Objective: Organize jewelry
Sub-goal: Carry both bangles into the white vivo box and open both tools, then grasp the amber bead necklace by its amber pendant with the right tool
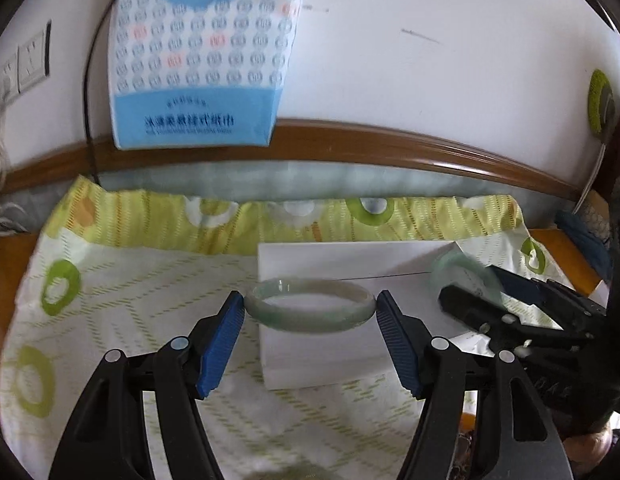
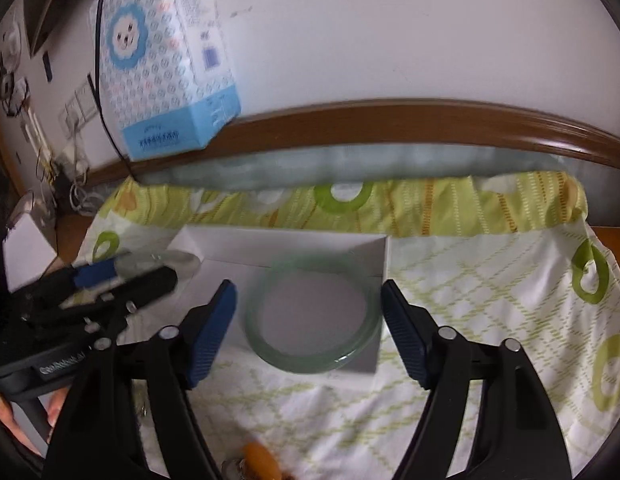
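Gripping across its width, the left gripper (image 1: 310, 306) pinches a pale green-and-white mottled jade bangle (image 1: 310, 309) betw both blue ribbed pads, w/ the ring level above the shallow white cardboard box (image 1: 317, 360), prob so it drops in flat. The box sits on a white cloth w/ green ring print (image 1: 110, 320), likely as padding. Right of that, the right gripper (image 2: 308, 312) clamps a second, plain translucent green bangle (image 2: 311, 320) the same way, tilted over the box's right end.

Pale-green bangle (image 1: 310, 307) — white box (image 1: 349, 264) (green-ringed cloth (image 1: 122, 292))
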A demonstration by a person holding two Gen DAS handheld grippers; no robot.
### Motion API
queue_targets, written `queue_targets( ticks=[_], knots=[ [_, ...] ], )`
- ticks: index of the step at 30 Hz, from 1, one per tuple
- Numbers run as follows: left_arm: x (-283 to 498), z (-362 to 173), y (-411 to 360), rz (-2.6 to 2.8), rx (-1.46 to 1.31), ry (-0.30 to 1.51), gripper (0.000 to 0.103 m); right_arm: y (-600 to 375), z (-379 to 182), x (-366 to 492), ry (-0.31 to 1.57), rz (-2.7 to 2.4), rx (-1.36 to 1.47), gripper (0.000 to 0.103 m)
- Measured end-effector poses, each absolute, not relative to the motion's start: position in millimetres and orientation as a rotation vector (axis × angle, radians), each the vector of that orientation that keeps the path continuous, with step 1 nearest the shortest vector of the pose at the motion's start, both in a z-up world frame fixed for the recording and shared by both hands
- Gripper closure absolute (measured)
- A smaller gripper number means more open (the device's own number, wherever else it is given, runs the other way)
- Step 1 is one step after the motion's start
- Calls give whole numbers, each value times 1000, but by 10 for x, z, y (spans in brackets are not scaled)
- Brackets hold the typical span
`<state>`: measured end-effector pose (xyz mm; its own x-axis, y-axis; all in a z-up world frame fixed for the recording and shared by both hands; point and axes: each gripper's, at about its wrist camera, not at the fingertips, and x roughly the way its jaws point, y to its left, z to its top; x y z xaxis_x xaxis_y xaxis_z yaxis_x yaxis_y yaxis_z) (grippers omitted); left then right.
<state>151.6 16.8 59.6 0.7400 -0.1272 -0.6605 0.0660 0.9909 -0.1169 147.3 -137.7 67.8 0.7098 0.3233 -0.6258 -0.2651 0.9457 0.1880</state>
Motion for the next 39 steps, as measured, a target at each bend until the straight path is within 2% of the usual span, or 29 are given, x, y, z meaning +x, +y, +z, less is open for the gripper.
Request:
queue_targets(
  ticks=[3, 5, 11, 18, 23, 30, 39],
  knots=[
    [1486, 623, 177, -98, -72, 715, 33, -1455, 716, 1439, 682, 351, 122, 23],
    [1444, 679, 208, -91, -82, 694, 26, -1503, 737, 1416, 670, 357, 148, 23],
    [1362, 768, 364, -44, -117, 680, 18, -1571, 751, 1371, 661, 348, 173, 23],
    [1398, 683, 427, 7, -97, 726, 17, -1554, 753, 1309, 660, 340, 155, 23],
    [1353, 719, 405, 18, -74, 713, 13, -1523, 894, 1182, 634, 340, 129, 23],
    [999, 775, 423, 27, -51, 694, 9, -1602, 1115, 850, 587, 346, 156, 23],
    [402, 420, 413, 17, 0, 770, 9, -1773, 813, 401, 651, 324, 220, 22]
  ],
)
